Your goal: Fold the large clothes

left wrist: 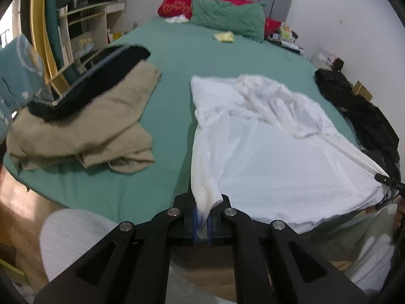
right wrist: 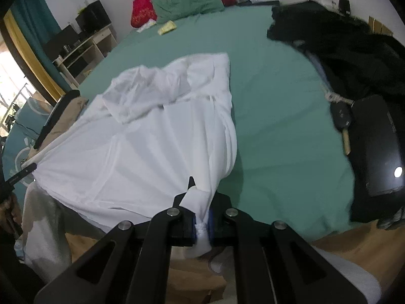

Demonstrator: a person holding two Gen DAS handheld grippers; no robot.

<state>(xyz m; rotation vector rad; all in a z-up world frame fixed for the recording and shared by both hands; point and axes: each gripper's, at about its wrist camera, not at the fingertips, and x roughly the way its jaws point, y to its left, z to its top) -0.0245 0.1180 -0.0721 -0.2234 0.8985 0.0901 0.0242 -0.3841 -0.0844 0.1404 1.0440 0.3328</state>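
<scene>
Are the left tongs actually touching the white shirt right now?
Touching. The left wrist view shows the left tongs shut on a corner of the white shirt, with cloth pinched between the blue pads.

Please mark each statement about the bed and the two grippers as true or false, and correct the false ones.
1. The left gripper is shut on the white shirt. True.
2. The right gripper is open and holds nothing. False: it is shut on the same shirt's fabric.
3. The bedsheet is red. False: it is green; only a pillow is red.
4. A beige garment lies on the bed beside the shirt. True.
5. The green pillow lies on the shirt. False: it lies at the headboard.
</scene>
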